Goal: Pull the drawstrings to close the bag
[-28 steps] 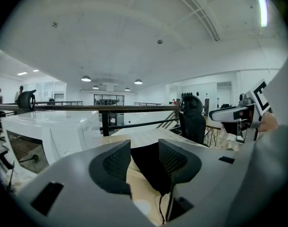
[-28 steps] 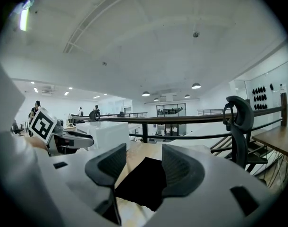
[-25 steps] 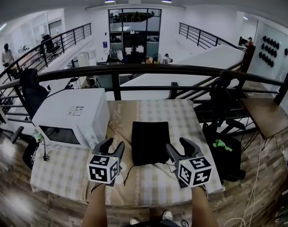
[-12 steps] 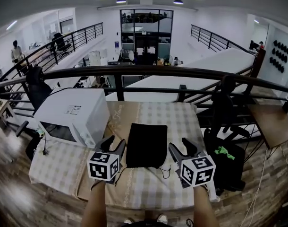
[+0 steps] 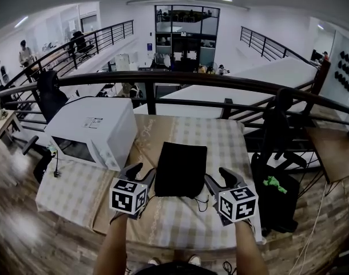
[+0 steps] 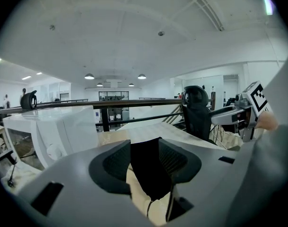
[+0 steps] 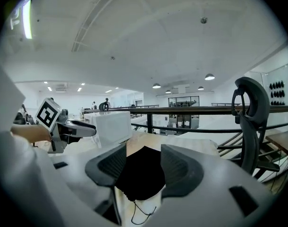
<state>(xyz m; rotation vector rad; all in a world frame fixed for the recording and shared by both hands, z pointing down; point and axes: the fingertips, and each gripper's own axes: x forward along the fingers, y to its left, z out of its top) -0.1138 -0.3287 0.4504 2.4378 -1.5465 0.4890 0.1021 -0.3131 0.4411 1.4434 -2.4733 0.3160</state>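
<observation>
Both spread and empty, our left tongs [image 5: 141,172] and right tongs [image 5: 218,177] flank the flat black fabric bag [image 5: 181,168] on the checked tabletop [image 5: 223,137].

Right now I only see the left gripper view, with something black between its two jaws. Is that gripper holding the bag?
Observer: No. The head view shows the black bag lying flat on the checked cloth, with the left gripper beside its near left corner.
Operator: What about the other gripper?
Observer: In the right gripper view, the right gripper has its jaws apart, gripping nothing.
Operator: Where's the string to pull?
Observer: A drawstring loop lies on the cloth off the bag's near edge, just ahead of the right gripper.
</observation>
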